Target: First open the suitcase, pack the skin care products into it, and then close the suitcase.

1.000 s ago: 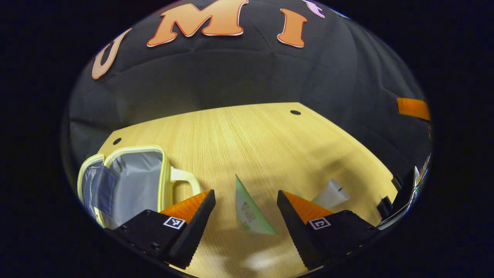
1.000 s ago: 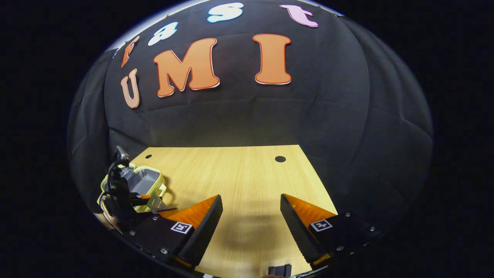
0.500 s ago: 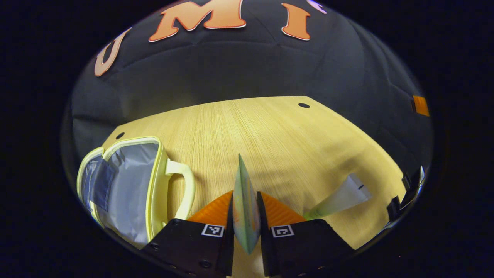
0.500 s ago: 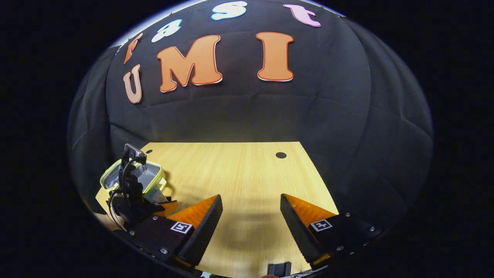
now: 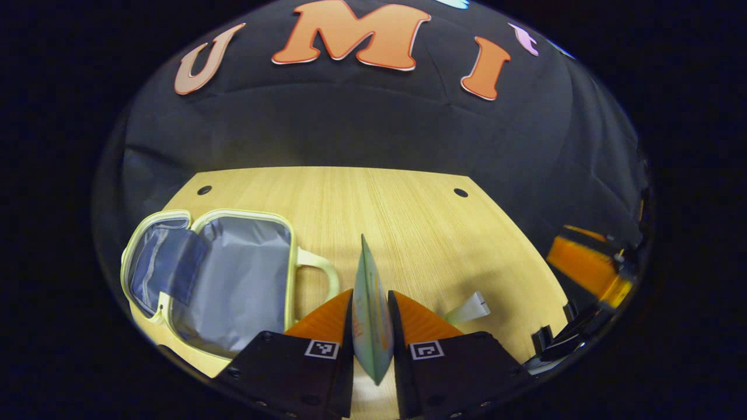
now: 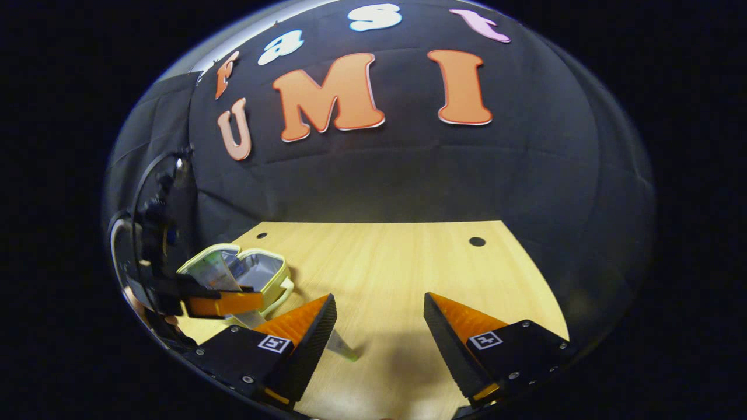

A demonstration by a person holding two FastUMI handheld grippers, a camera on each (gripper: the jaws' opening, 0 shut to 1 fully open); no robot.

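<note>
A pale yellow suitcase (image 5: 233, 280) lies open on the wooden table, its grey lining bare, with its lid (image 5: 154, 262) folded out to the left. My left gripper (image 5: 370, 294) is shut on a flat green skin care tube (image 5: 369, 332), held upright above the table just right of the suitcase handle (image 5: 318, 269). A second tube with a white end (image 5: 467, 309) lies on the table to the right. In the right gripper view my right gripper (image 6: 379, 338) stands open over bare table; the left gripper (image 6: 224, 303) holds the green tube (image 6: 211, 271) in front of the suitcase (image 6: 259, 269).
The table's far edge meets the black cloth wall, with two small dark holes (image 5: 460, 192) near the far corners. Bare wood stretches beyond the suitcase and in front of the right gripper. The second tube's tip (image 6: 343, 349) pokes out beside the right gripper's left finger.
My left gripper has shut on the green tube, lifted it and turned toward the suitcase. The right gripper stays open and has shifted slightly.
</note>
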